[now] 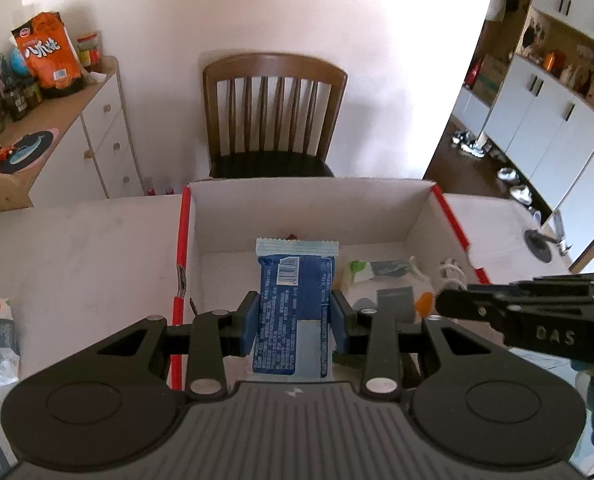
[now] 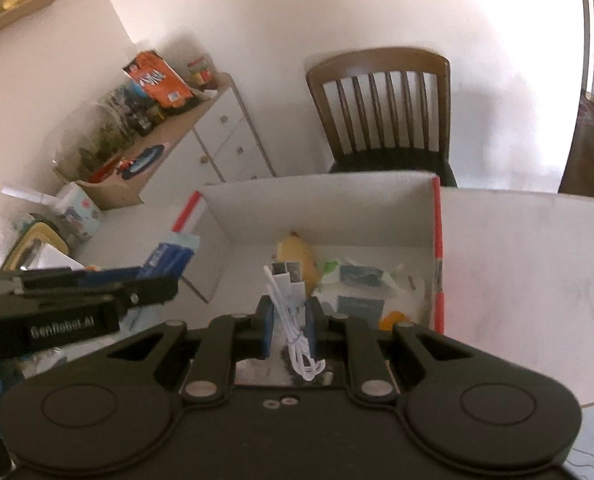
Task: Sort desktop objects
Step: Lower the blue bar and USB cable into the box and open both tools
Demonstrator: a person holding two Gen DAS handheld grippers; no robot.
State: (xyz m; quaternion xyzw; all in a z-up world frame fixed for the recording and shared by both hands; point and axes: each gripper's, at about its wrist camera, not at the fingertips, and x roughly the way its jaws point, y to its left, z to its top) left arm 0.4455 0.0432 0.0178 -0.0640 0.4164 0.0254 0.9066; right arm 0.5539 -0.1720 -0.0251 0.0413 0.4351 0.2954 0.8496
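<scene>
Desktop objects half sorted already, judging by the box on the bench — white inside, red along its edges, open at the top.

From the left wrist: left tongs clamped on a blue snack packet, blue pads pressing both long sides. Packet's long axis running straight ahead along the fingers, crimped end forward and over the box's floor. Box directly ahead and below, so the coming move looks like little more than a lowering and a letting go. Right tongs reaching in from the right edge, over the box's near right corner. On the box floor: small wrappers and a grey card (hard to name more closely).

From the right wrist: right tongs pressed together on a bundled white cable, its plugs sticking up and forward past the fingertips. Box floor just beyond, with a yellow item and wrappers lying there. Left tongs at the left edge, level with the box's near left corner — both about equally near the box.

Bench pale and marbled. Beyond it a brown wooden chair against a white wall, a cluttered sideboard to the left.
</scene>
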